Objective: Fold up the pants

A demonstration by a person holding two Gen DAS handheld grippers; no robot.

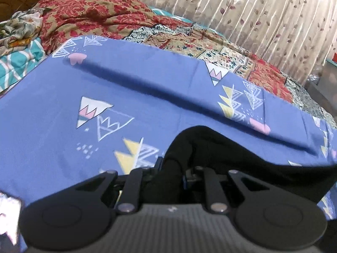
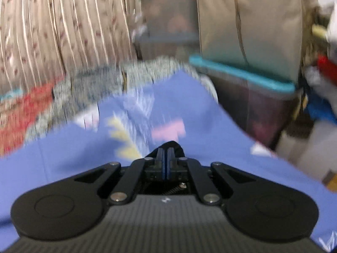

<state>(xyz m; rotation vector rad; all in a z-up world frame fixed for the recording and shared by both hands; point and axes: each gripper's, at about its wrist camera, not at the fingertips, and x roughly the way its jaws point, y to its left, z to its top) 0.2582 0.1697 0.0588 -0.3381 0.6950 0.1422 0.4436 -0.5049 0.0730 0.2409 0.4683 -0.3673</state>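
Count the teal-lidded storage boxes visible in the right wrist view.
2: one box beside the blue sheet at right, another box farther back by the curtain. More may be hidden.

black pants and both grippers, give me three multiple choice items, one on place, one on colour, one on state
1. What lies under the black fabric pants?
A. bare wooden floor
B. blue sheet with triangle prints
C. white tiled counter

2. What colour are the lids of the stacked plastic storage bins?
A. teal
B. orange
C. black

3. How is the right gripper?
A. wide open over nothing
B. shut on a fold of black cloth
C. holding a red cup

Answers: 1 B, the blue triangle-print sheet spreads beneath the pants. 2 A, the teal bin lid edges the bin. 3 B, the right gripper has its pads together with black cloth at the tips; the left gripper also clamps pants.
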